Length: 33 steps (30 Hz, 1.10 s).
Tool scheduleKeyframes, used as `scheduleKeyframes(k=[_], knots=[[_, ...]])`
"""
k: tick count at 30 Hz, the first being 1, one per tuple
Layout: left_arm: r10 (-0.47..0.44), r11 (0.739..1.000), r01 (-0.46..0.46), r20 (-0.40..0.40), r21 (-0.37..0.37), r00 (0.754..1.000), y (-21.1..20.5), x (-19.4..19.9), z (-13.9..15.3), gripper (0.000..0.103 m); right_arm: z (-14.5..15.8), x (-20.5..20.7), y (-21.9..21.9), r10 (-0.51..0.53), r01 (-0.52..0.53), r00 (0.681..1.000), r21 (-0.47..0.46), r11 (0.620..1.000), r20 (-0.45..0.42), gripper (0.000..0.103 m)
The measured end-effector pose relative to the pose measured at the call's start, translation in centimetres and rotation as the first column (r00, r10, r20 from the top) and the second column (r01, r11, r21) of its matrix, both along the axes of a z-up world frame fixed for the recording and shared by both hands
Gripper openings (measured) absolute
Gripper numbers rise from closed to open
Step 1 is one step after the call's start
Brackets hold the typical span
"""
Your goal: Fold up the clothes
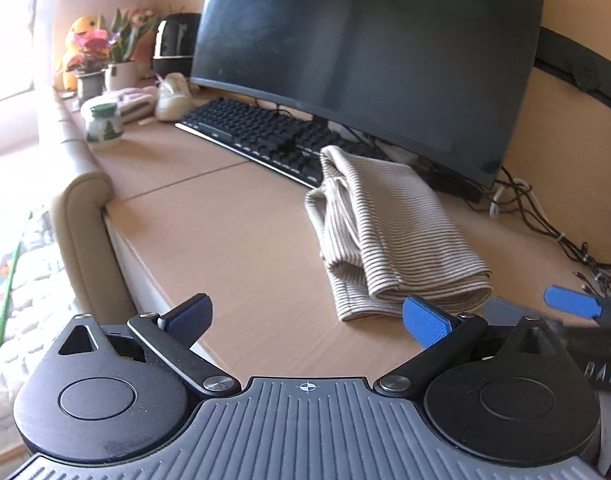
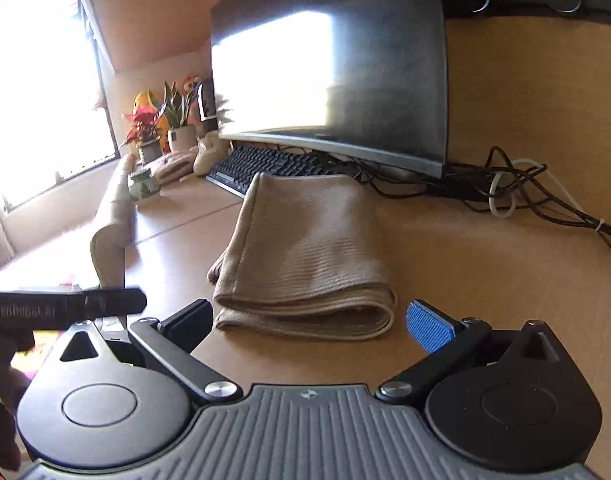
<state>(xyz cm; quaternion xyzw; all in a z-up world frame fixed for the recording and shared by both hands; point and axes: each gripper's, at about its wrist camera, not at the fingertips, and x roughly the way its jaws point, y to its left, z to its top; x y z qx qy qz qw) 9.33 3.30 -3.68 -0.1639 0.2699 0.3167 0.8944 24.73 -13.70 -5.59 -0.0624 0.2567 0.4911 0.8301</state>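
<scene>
Nearest in the left wrist view, the left gripper (image 1: 305, 318) fills the bottom of the frame with its jaws spread wide and nothing between them. The right wrist view shows the right gripper (image 2: 310, 322) the same way at the bottom of its frame: spread, empty, fingertips just short of the cloth.

Just beyond both lies the striped garment (image 1: 389, 232), beige with fine dark lines, resting on the desk (image 1: 209, 220) as a compact bundle several layers thick. Its stacked folded edges face the grippers at the lower centre of each frame, and its far end reaches up to the keyboard (image 1: 257, 136). In the left view the layers on its left side bunch loosely rather than lining up.

Farther up are the dark monitor (image 1: 365, 60), a tangle of cables (image 2: 517, 188) at the right, and plants and small ornaments at the upper left by the window.

By the look of it the fold is finished and the garment released. What remains, if anything, is neatening the loose left layers or fetching another item; no other clothes show here.
</scene>
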Motion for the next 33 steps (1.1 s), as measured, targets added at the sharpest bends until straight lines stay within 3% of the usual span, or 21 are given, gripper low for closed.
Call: scheduleKeyframes(k=[6,20,33], knots=[[0.008,0.999,-0.007,-0.020,0.049,1.000,-1.2,-0.1,0.7,0.103,1.3,-0.8,-0.4,-0.033,0.033,0.996,-0.004,0.999,0.084,0.103],[0.000,1.000,0.000,-0.034,-0.002,0.999,-1.1,-0.1,-0.2,0.103,1.1,-0.7,-0.1,-0.017,0.018,0.998,-0.016,1.000,0.052,0.103],[-0.001,1.000,0.001,-0.045,0.013,0.999,-1.4,0.2,-0.2,0.103,1.1,-0.7,-0.4,-0.018,0.019,0.999,-0.013,1.000,0.051,0.103]])
